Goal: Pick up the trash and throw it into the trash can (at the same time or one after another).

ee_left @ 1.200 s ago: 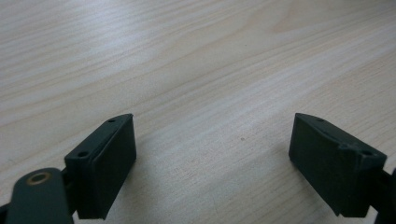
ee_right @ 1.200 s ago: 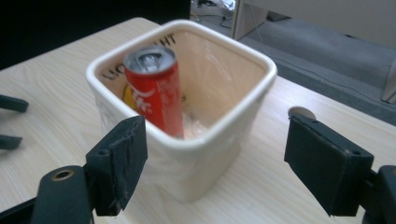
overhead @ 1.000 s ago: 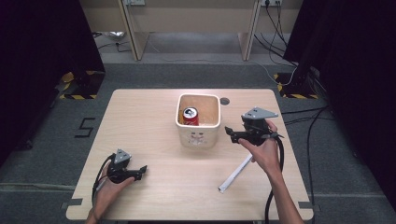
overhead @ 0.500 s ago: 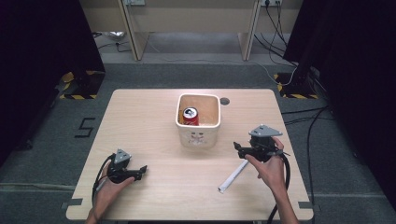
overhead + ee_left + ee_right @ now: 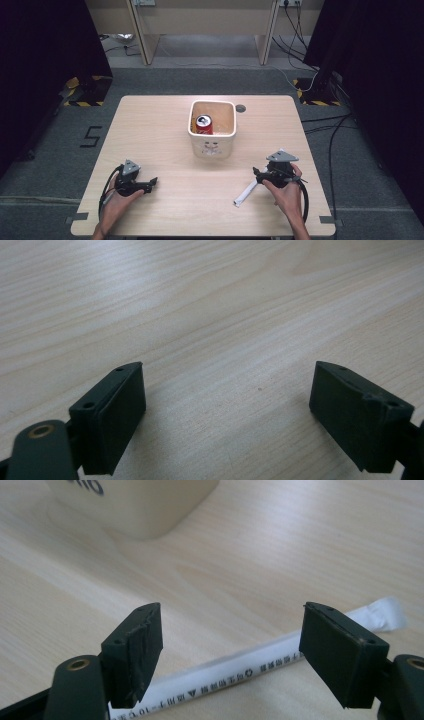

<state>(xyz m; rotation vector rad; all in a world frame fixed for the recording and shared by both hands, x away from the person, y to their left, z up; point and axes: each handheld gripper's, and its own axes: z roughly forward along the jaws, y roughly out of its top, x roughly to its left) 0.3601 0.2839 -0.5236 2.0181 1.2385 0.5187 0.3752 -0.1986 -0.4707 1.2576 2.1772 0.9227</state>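
The pale wooden surface (image 5: 160, 130) carries everything here. Toward its far middle stands a cream square tub (image 5: 212, 145) with a red can (image 5: 203, 124) upright inside. My left gripper (image 5: 150, 183) rests low on the near left of the surface, its jaws wide with bare wood between them. My right gripper (image 5: 257, 174) sits at the near right, jaws wide though they have just been closing a little. The wrapped white straw (image 5: 240, 672) lies flat on the surface, crossing the gap between those right jaws; the pads are not pressing on it.
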